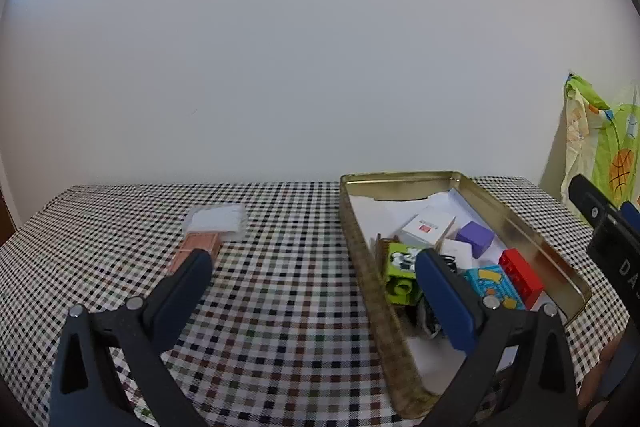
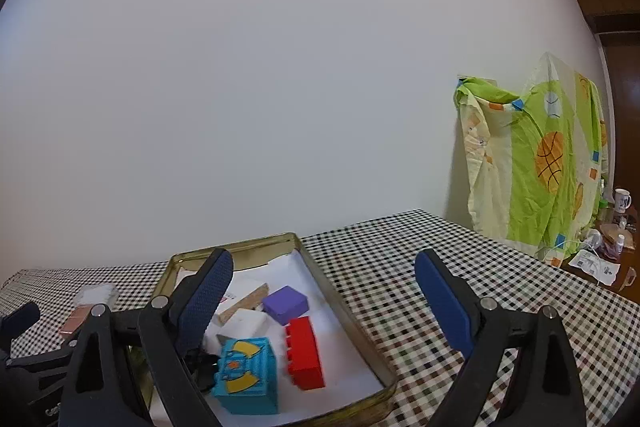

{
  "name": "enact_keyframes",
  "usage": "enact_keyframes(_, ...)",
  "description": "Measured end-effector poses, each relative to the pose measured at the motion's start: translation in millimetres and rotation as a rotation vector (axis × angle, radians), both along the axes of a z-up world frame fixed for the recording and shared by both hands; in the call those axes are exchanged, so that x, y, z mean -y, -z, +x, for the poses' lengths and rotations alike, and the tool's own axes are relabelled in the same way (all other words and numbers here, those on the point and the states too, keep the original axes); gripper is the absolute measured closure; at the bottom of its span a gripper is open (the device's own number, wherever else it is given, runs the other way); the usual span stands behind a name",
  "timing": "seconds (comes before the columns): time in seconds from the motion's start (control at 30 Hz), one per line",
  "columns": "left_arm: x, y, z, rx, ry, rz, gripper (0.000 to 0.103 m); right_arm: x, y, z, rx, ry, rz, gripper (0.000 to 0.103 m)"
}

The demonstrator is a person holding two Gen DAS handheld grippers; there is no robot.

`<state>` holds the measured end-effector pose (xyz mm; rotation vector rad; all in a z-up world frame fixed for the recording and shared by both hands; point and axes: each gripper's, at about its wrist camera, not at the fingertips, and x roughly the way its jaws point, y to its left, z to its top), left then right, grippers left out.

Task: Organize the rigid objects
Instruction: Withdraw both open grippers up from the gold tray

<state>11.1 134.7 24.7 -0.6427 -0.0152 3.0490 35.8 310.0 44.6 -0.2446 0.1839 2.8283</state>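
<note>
Green brick [image 1: 401, 273] half behind L gripper [image 1: 314, 259] finger.

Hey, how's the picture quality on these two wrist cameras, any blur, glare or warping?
Left wrist view: strong fisheye bending with dark corners, soft even light, the metal tin showing a mild sheen on its inner wall. Right wrist view: same warping, and the checkered tablecloth smears near the bottom edge while the red brick stays fairly sharp; no harsh glare.

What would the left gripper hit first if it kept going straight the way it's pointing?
Probably the checkered tablecloth: the left gripper points between the pink box and the tin, both off to the sides. Depth is unclear.
</note>
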Motion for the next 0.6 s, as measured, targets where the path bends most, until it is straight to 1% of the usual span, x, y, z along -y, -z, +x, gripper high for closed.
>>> enact_keyframes(0.17,12.2,3.0,-5.3,0.03,-0.013,0.009,0.001,21.0,0.6,-2.5,-0.003,-0.025,0.022,0.009)
enact_keyframes(0.3,24.9,4.3,-9.5,0.03,-0.032,-0.01,0.001,38.8,2.0,-6.4,-0.002,-0.054,0.021,0.009)
enact_keyframes(0.4,39.6,4.6,-12.5,0.027,-0.059,-0.026,0.001,53.1,3.6,-10.2,0.007,-0.076,0.027,0.009)
enact_keyframes(0.6,69.4,6.8,-21.9,0.047,-0.106,-0.016,0.001,83.3,4.7,-18.0,0.015,-0.12,0.037,0.009)
